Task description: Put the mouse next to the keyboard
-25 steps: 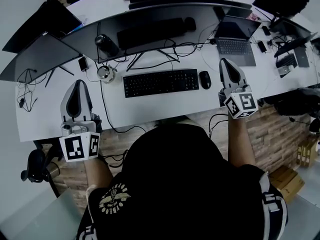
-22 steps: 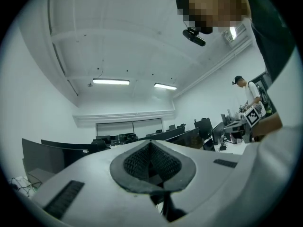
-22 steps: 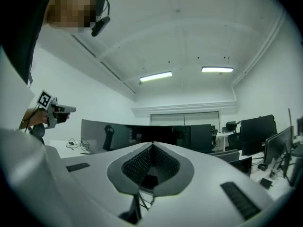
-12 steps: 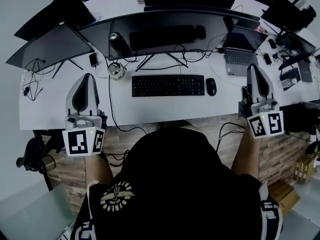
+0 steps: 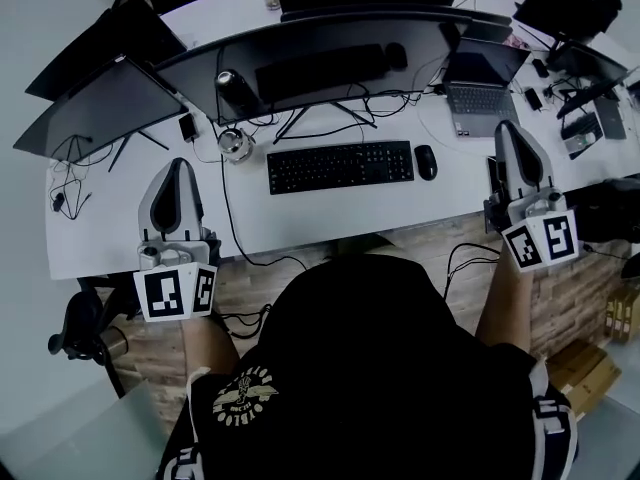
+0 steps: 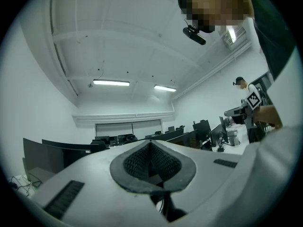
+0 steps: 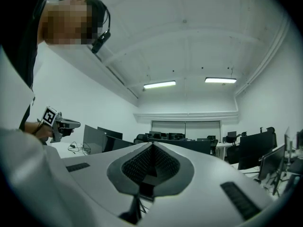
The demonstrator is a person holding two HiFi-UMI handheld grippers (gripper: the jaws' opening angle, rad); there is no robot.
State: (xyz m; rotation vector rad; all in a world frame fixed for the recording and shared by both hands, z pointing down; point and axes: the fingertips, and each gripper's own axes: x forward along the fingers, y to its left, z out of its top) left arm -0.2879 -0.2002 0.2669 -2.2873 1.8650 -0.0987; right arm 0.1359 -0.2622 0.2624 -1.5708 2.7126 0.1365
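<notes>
Just left of right claw (image 5: pixel 508 128), way nearer than left claw (image 5: pixel 178 164) (both 2 shut, empty): mouse (image 5: pixel 426 162), lengthwise front-to-back, beside keyboard (image 5: pixel 340 166).

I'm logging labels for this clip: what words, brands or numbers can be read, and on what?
Nothing reads clearly.
The shirt emblem: lettering too blurred.
The keyboard: key legends too small.
Cubes on the left gripper and right gripper: square markers only, no words.

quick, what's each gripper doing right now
Left gripper: jaws closed, holding nothing.
Right gripper: jaws closed, holding nothing.
</notes>
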